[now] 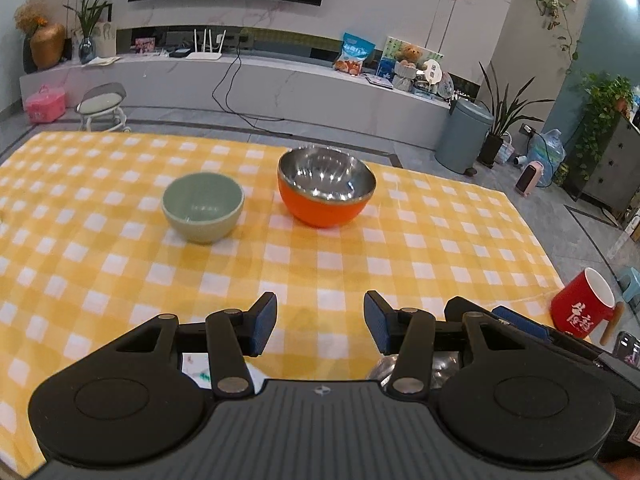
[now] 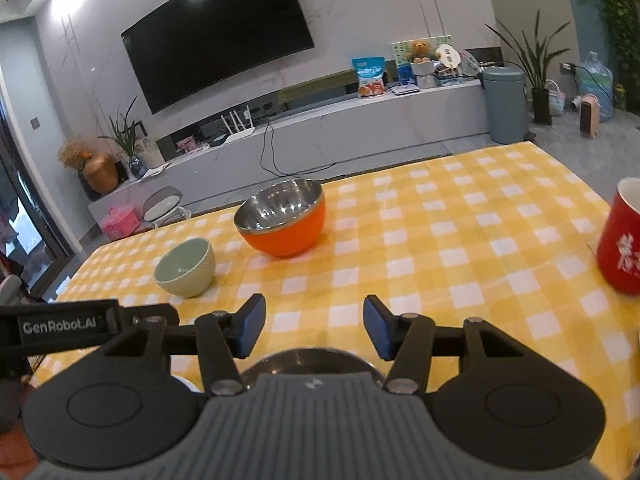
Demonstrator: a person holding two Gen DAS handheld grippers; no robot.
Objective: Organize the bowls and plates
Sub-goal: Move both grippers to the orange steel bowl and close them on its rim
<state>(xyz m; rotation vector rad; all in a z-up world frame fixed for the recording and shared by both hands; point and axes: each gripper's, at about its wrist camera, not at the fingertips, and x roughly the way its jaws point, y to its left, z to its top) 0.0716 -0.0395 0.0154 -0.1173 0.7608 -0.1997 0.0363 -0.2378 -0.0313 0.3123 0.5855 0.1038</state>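
Observation:
A pale green bowl [image 1: 203, 213] and an orange bowl with a steel inside [image 1: 327, 192] stand upright, side by side and apart, on the yellow checked tablecloth [image 1: 120, 264]. Both also show in the right wrist view, the green bowl [image 2: 185, 267] and the orange bowl [image 2: 281, 216]. My left gripper [image 1: 320, 326] is open and empty, well short of the bowls. My right gripper [image 2: 314, 326] is open and empty, above the rim of a steel bowl [image 2: 310, 360] mostly hidden below it. A white dish [image 1: 200, 372] shows partly under the left gripper.
A red mug [image 1: 582, 304] stands near the table's right edge, also in the right wrist view [image 2: 622, 240]. Beyond the table's far edge are a TV bench [image 1: 240, 80], a small stool [image 1: 102, 106] and a grey bin [image 1: 462, 136].

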